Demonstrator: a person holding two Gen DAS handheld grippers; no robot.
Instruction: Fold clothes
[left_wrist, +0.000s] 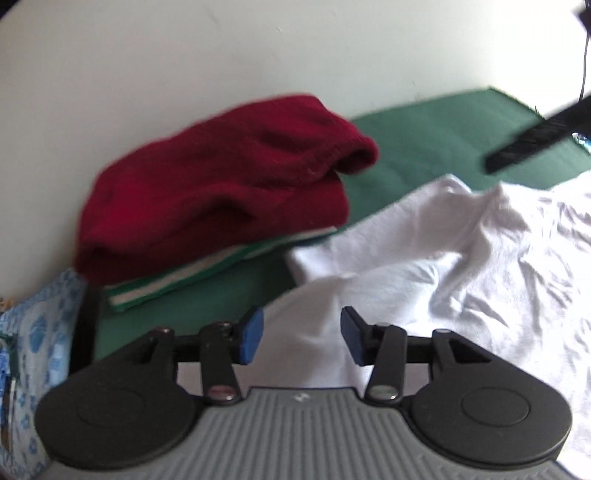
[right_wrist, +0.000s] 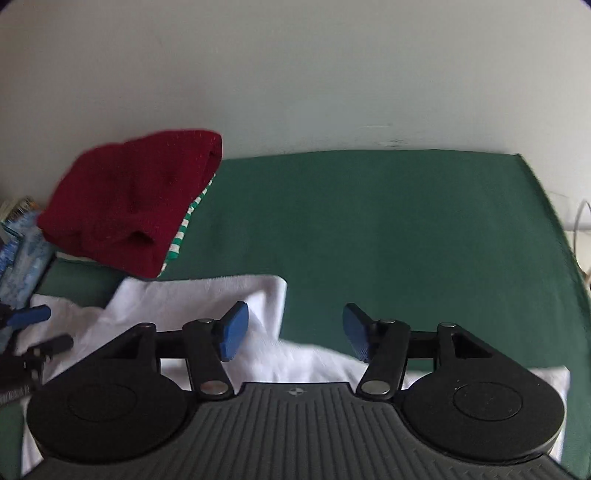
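Note:
A crumpled white garment (left_wrist: 461, 251) lies spread on the green cloth-covered surface (left_wrist: 424, 147). My left gripper (left_wrist: 301, 332) hangs open just above its near part, with nothing between the blue pads. In the right wrist view the white garment (right_wrist: 207, 295) has a straight folded edge. My right gripper (right_wrist: 295, 328) stands open over that edge and the green surface (right_wrist: 406, 240), gripping nothing. The left gripper (right_wrist: 51, 328) shows at the left edge of that view, over the same garment.
At the back left, against the wall, a folded dark red knit sweater (left_wrist: 221, 184) (right_wrist: 129, 203) lies on a folded green-and-white striped garment (left_wrist: 207, 269) (right_wrist: 184, 225). A blue patterned package (left_wrist: 37, 332) sits at the far left. A white cable (right_wrist: 580, 221) hangs past the surface's right edge.

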